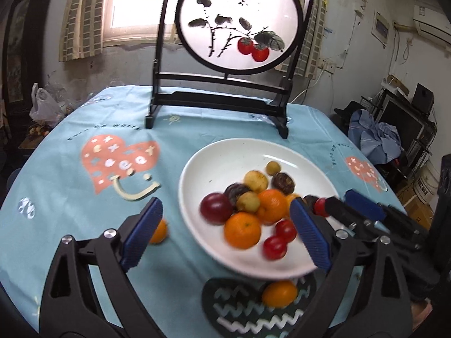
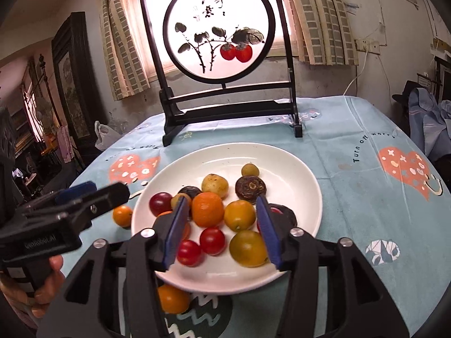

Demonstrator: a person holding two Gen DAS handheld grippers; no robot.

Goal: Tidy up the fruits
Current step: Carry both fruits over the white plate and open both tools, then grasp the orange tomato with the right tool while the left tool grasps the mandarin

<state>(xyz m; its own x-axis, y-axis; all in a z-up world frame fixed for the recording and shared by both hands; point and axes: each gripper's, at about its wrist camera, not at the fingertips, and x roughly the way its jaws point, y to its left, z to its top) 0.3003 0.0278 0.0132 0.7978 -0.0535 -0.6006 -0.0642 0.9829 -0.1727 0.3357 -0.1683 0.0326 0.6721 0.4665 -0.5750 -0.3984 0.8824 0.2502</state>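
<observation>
Right wrist: right tongs (image 2: pixel 222 232) spread over plate (image 2: pixel 304 169); left tongs (image 1: pixel 225 233) spread.

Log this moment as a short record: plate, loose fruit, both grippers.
plate: white plate on the blue tablecloth, holding a pile of mixed fruit
fruit off plate: one orange on the cloth left of the plate; another orange at the plate's near edge
left gripper: open, empty, fingers either side of the plate's near-left part
right gripper: open, empty, above the plate's near fruit
backdrop: round painted screen behind the plate
</observation>
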